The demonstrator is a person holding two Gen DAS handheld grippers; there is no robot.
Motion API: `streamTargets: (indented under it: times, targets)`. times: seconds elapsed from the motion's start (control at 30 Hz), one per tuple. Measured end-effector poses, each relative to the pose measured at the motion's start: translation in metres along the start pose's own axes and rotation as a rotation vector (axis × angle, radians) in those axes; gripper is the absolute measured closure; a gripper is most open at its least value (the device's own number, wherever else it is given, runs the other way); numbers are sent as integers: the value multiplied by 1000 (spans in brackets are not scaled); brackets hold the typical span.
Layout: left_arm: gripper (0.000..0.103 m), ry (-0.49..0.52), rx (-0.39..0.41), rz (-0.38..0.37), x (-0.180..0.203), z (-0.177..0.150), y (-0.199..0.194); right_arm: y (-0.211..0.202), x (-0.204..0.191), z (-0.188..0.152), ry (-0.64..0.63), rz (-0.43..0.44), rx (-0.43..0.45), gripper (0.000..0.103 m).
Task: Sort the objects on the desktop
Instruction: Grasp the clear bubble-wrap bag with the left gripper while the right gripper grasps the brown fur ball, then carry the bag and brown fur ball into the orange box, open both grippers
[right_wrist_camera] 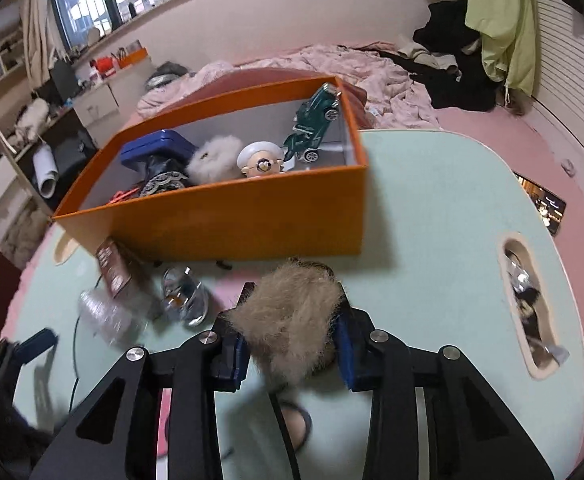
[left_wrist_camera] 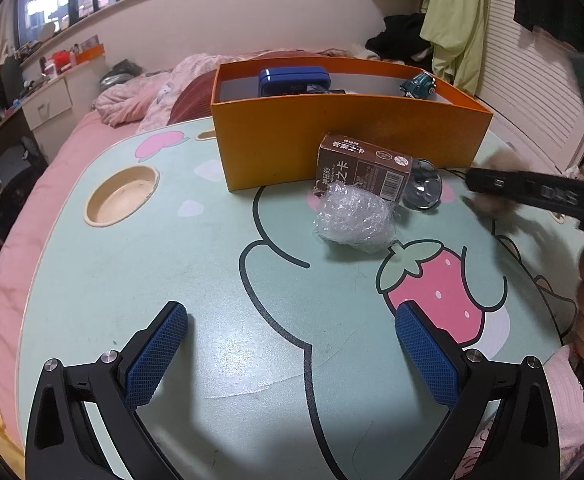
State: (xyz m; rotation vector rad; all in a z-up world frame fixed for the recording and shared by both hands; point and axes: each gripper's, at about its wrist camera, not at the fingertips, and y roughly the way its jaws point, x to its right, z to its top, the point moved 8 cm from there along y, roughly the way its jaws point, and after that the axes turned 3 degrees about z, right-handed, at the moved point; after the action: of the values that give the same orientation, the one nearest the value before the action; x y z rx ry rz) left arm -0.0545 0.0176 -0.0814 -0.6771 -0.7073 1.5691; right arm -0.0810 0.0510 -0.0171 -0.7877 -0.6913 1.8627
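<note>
Right wrist view: the right claw (right_wrist_camera: 292,344) is clamped on a tan furry pom-pom (right_wrist_camera: 292,312), blue pads squeezing it from both sides, held just above the mint counter (right_wrist_camera: 432,220) in front of the orange box (right_wrist_camera: 251,220). The box already holds a green toy car (right_wrist_camera: 316,120), a blue tin (right_wrist_camera: 155,148), a white fluffy ball (right_wrist_camera: 215,158) and a little figurine (right_wrist_camera: 261,160). The left claw (left_wrist_camera: 292,356) hangs wide apart over the counter, nothing in it. A brown carton (left_wrist_camera: 364,168), a bubble-wrap wad (left_wrist_camera: 352,220) and a clear glass piece (left_wrist_camera: 426,188) sit close together by the box.
</note>
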Motion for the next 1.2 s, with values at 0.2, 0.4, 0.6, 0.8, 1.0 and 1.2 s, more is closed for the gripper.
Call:
streamTargets:
  times: [0.2,0.4,0.6,0.8,1.0,1.2]
  targets:
    - [0,-16,20,-18,5,30,1,-25,-4,-1,-13,32,54,67]
    - [64,6,-26,-18,13,44,20,-30,-15,-5,-16,76,58,67]
    - [72,-64,23,-99,-3,29,-4,-26,-16,-9,-29,71,46,67]
    - [72,-92,88,-125,-15,61,-27,-28,-23,3,-27,98,46,67]
    - [72,-52,114,-139,-1,127,-23,-34,-36,63,-40,115,87,67]
    - [48,-68,49,-122,7,174,27,10,-47,111,-52,93,53,64]
